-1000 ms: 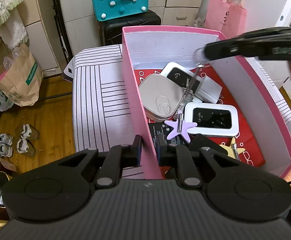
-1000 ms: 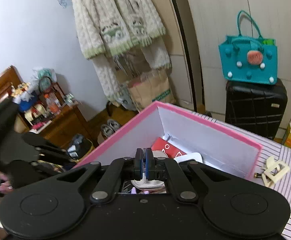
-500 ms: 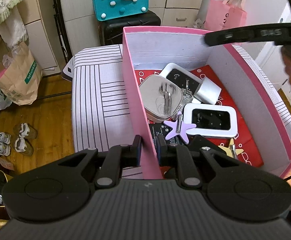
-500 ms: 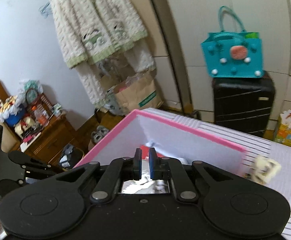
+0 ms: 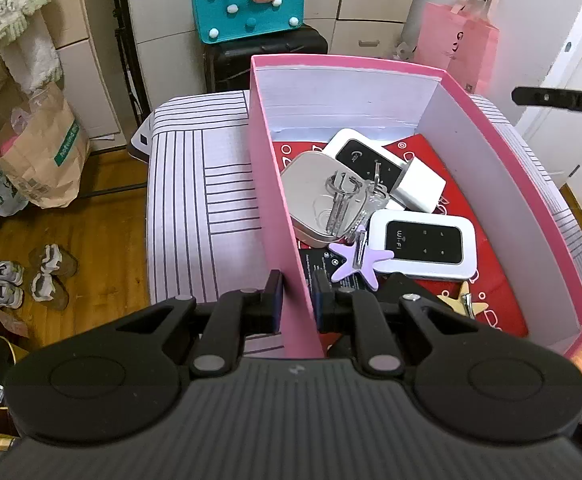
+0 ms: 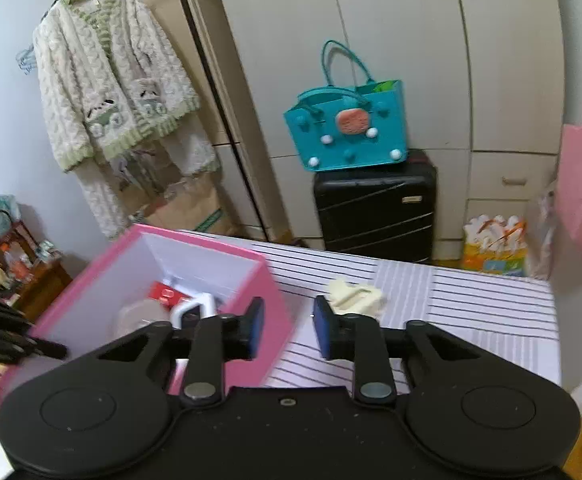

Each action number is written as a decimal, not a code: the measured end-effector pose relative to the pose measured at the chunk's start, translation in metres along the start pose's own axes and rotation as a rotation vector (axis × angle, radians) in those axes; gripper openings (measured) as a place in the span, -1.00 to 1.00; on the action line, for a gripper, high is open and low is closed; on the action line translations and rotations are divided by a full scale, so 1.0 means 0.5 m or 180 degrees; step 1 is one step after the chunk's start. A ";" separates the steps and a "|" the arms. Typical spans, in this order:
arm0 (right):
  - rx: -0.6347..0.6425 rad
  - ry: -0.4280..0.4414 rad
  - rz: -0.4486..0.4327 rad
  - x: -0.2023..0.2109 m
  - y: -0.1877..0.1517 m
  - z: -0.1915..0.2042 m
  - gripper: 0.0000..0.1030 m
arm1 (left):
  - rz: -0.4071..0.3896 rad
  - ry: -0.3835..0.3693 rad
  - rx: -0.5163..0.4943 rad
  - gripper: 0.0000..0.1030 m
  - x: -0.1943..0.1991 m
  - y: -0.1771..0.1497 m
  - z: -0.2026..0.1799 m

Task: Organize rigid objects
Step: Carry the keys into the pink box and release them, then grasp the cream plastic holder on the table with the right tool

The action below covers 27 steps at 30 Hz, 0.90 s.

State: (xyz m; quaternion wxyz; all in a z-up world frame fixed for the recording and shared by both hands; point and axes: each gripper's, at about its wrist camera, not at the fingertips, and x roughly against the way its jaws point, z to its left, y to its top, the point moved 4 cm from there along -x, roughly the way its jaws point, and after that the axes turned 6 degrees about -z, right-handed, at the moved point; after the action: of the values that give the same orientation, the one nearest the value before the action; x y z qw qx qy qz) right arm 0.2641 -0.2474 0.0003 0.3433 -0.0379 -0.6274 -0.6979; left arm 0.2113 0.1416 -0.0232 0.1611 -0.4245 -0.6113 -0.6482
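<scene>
A: The left gripper [image 5: 296,295] pinches the left wall of the pink box [image 5: 275,184]; inside, the key bunch [image 5: 341,204] lies on the silver tin [image 5: 315,200], its long axis pointing away from the camera.

B: Two wifi routers [image 5: 423,242]; two star clips, one half hidden; the right gripper [image 6: 287,327] has just been opening, with nothing between its jaws, before a blurred cream clip [image 6: 355,297].

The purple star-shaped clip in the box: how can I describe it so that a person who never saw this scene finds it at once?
Look into the pink box on the striped surface. Near its front end, the purple star-shaped clip lies beside the white wifi device. It is the only purple thing there; the other star, further toward the front, is beige.
</scene>
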 end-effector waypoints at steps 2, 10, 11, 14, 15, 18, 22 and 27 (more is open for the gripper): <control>0.0152 -0.0075 -0.0023 -0.011 -0.015 -0.014 -0.09 | 0.0004 0.0021 0.0011 -0.73 0.000 0.000 -0.001; 0.0564 -0.0075 -0.0046 -0.089 -0.066 -0.050 0.35 | 0.0020 0.0112 0.0030 -0.73 0.000 0.002 -0.008; 0.0638 -0.0088 -0.0057 -0.097 -0.073 -0.050 0.37 | 0.0020 0.0116 0.0039 -0.73 0.000 0.002 -0.008; 0.0824 -0.0115 -0.0095 -0.127 -0.084 -0.053 0.42 | 0.0025 0.0127 0.0057 -0.73 -0.001 0.002 -0.008; 0.0862 -0.0113 -0.0086 -0.134 -0.086 -0.054 0.43 | 0.0030 0.0132 0.0060 -0.73 0.000 0.002 -0.008; 0.0937 -0.0076 0.0004 -0.168 -0.088 -0.059 0.44 | 0.0082 0.0170 -0.0007 -0.73 -0.003 0.007 -0.012; 0.0916 -0.0058 0.0073 -0.207 -0.084 -0.073 0.47 | 0.0202 0.0241 -0.0194 -0.73 -0.009 0.014 -0.025; 0.0715 -0.0022 0.0045 -0.238 -0.075 -0.093 0.65 | 0.0333 0.0276 -0.0330 -0.73 -0.013 0.021 -0.033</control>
State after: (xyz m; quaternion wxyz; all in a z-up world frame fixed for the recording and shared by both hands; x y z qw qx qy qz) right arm 0.3525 -0.2389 -0.0990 0.3481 -0.0061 -0.7025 -0.6206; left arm 0.2170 0.1220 -0.0194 0.1988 -0.4352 -0.5463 -0.6874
